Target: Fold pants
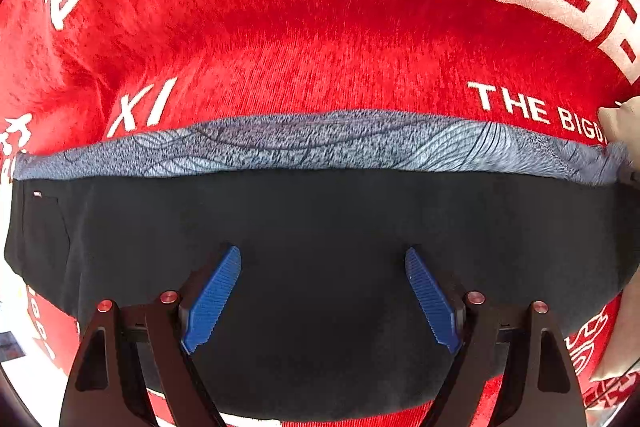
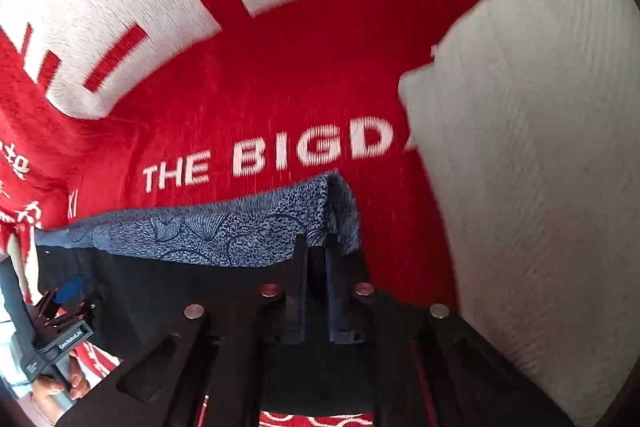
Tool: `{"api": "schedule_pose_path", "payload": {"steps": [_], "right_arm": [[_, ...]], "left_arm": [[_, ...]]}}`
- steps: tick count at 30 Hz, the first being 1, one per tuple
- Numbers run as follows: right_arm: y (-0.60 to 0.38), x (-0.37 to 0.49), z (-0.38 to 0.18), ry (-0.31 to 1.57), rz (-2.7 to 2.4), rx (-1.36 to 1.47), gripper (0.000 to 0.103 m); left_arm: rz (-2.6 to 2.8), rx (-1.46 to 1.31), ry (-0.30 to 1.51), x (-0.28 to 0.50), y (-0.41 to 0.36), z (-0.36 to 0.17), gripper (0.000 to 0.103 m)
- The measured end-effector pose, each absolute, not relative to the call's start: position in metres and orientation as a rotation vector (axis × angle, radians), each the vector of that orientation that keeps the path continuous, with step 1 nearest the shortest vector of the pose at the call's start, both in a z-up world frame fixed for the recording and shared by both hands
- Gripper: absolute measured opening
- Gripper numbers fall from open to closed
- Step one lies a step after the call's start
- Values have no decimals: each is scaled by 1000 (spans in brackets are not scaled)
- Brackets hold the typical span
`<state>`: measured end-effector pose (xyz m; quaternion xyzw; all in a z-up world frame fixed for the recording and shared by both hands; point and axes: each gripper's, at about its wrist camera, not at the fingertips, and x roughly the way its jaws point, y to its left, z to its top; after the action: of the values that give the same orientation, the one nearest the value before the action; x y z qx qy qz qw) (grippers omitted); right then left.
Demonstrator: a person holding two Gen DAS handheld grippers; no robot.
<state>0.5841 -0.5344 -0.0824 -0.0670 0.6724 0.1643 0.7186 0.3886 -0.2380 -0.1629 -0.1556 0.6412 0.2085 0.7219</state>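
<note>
The pants are black with a blue-grey patterned waistband and lie flat on a red blanket. My left gripper hovers over the black cloth, its blue pads wide apart and empty. In the right wrist view my right gripper is shut on the right end of the pants, pinching the patterned waistband where it meets the black cloth. The left gripper shows at the far left of that view, held by a hand.
The red blanket with white lettering covers the surface under the pants and shows in the right wrist view too. A white ribbed cloth lies close on the right, and its edge shows in the left wrist view.
</note>
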Motion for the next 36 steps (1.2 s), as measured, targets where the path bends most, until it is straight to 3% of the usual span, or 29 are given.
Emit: {"api": "schedule_pose_path", "payload": {"steps": [2, 5, 6, 8, 13, 21, 29, 36], "right_arm": [[-531, 591, -86, 1489, 346, -155, 8], [-523, 588, -94, 1487, 281, -211, 11], [-523, 587, -94, 1495, 264, -207, 21], [-528, 583, -83, 1485, 252, -174, 30], [-524, 552, -52, 1419, 362, -158, 30], [-523, 530, -104, 1451, 350, -203, 26], [-502, 523, -72, 1357, 446, -172, 26], [-491, 526, -111, 1410, 433, -197, 27]], "left_arm": [[462, -309, 1410, 397, -239, -169, 85], [490, -280, 1392, 411, -234, -175, 96], [489, -303, 1397, 413, -231, -174, 96], [491, -336, 1376, 407, -224, -161, 96], [529, -332, 1348, 380, -201, -143, 96], [627, -344, 1366, 382, -183, -173, 96], [655, -341, 1361, 400, -184, -176, 96], [672, -338, 1356, 389, -159, -164, 100]]}}
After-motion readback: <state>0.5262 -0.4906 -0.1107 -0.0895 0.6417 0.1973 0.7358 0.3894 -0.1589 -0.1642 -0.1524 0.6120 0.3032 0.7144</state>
